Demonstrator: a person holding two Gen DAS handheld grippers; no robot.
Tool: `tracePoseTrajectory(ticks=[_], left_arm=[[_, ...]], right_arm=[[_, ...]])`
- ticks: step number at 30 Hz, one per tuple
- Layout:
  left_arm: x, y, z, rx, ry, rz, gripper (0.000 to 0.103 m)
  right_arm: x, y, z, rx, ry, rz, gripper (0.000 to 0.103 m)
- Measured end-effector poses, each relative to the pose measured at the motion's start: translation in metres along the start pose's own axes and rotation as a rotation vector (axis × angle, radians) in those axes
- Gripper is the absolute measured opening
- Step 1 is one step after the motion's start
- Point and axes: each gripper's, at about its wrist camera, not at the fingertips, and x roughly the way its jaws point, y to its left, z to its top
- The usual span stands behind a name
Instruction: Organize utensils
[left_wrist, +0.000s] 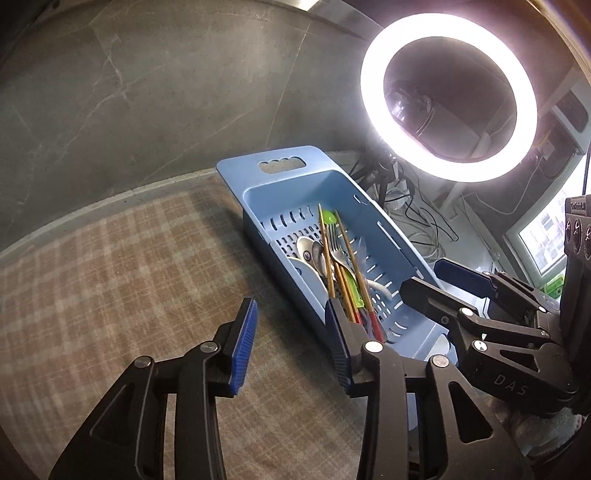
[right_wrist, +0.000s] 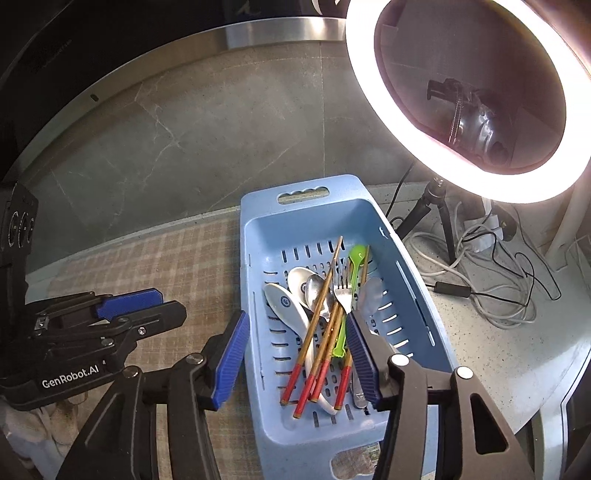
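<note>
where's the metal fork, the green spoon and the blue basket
metal fork (right_wrist: 341, 291), right wrist view, on the tines
green spoon (right_wrist: 357, 254), right wrist view, on the bowl end
blue basket (right_wrist: 303, 182), right wrist view, on the far rim above the handle cutout

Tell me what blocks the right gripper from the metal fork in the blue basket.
Nothing covers the fork head, but chopsticks cross beside and over its handle, and the green utensil lies alongside. The right gripper is open above the basket, straddling its left wall.
</note>
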Motion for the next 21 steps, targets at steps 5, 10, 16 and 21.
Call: tracePoseTrajectory(ticks=[5, 10, 16, 21], left_arm=[[-0.027, -0.008, -0.013, 0.065, -0.038, 0.047, 0.058], [-0.050, -0.012, -0.021, 0.092, -0.071, 0.078, 0.061], [-0.074, -0.015, -0.030, 0.114, -0.117, 0.114, 0.071], [-0.083, -0.015, -0.037, 0.108, -0.112, 0.101, 0.077]], right_arm=[[-0.024, 0.015, -0.007, 0.008, -0.069, -0.033, 0.068], [-0.049, 0.018, -0.015, 0.068, -0.134, -0.064, 0.077], [-0.068, 0.019, -0.022, 0.087, -0.167, -0.136, 0.078], [-0.078, 0.023, -0.028, 0.101, -0.180, -0.160, 0.079]])
